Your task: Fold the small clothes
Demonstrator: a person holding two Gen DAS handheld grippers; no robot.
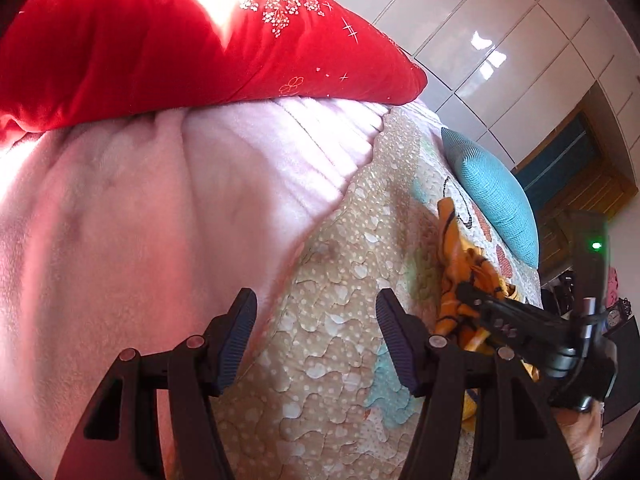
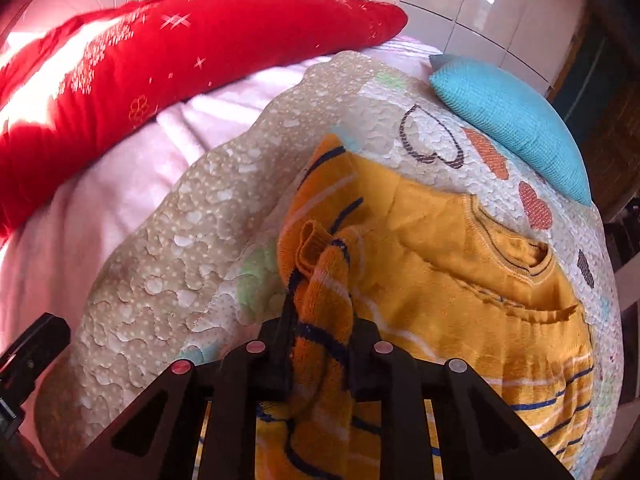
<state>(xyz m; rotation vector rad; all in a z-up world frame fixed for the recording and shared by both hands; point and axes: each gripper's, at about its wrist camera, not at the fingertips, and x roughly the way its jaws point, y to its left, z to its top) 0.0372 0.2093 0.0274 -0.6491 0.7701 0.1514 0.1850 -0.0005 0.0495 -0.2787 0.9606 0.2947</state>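
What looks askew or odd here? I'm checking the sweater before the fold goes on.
The orange striped sweater lies rumpled on the quilt, not flat. Its sleeve is bunched and twisted, pinched in the right gripper. The left gripper hangs open over bare quilt, holding nothing. No damage shows.

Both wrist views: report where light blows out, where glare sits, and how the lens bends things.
Left wrist view: sunlight washes out the top of the red embroidered cushion; window glare sits on the glossy white wardrobe doors; the quilted beige bedspread bulges. Right wrist view: the same cushion blows out at left; the striped orange knit sweater stays sharp.
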